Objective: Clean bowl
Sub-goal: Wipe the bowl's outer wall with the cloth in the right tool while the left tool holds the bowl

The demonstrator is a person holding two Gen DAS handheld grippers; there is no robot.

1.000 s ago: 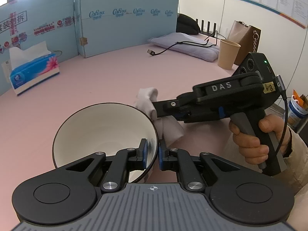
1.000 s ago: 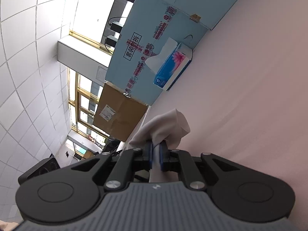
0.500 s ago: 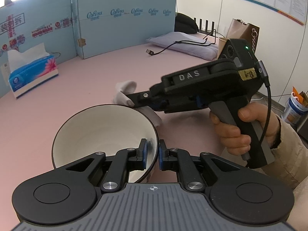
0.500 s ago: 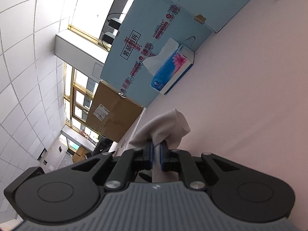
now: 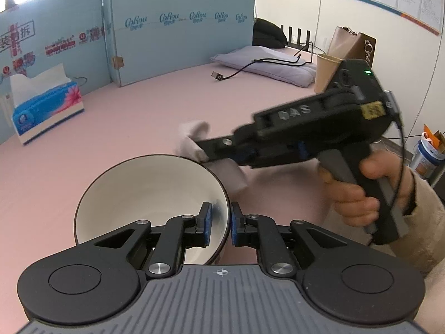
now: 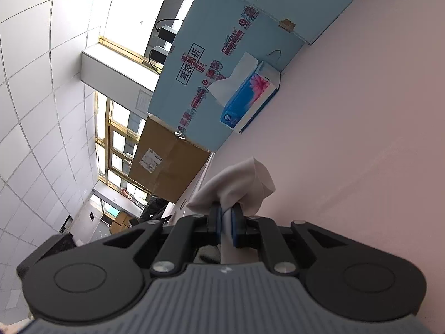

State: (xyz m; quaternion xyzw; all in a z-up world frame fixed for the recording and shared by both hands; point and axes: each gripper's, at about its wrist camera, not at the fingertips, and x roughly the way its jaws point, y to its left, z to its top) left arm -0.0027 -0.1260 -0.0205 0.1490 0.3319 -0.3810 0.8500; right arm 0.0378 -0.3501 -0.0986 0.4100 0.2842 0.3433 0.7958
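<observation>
The left gripper (image 5: 219,224) is clamped on the near rim of a round, glossy cream bowl (image 5: 147,194) with a dark edge, tilted above the pink tabletop (image 5: 125,128). The right gripper (image 6: 227,224) pinches a soft, crumpled white cloth (image 6: 239,186), now over the bowl's far rim, nearer than before

L gripper (image 5: 220,221) clamps bowl (image 5: 144,192) rim; R gripper (image 5: 194,146) w/ cloth (image 5: 192,136) at far rim.

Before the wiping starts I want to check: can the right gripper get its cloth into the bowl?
Probably yes. The right gripper holds the cloth at the bowl rim; the left gripper pinches only the near rim.
</observation>
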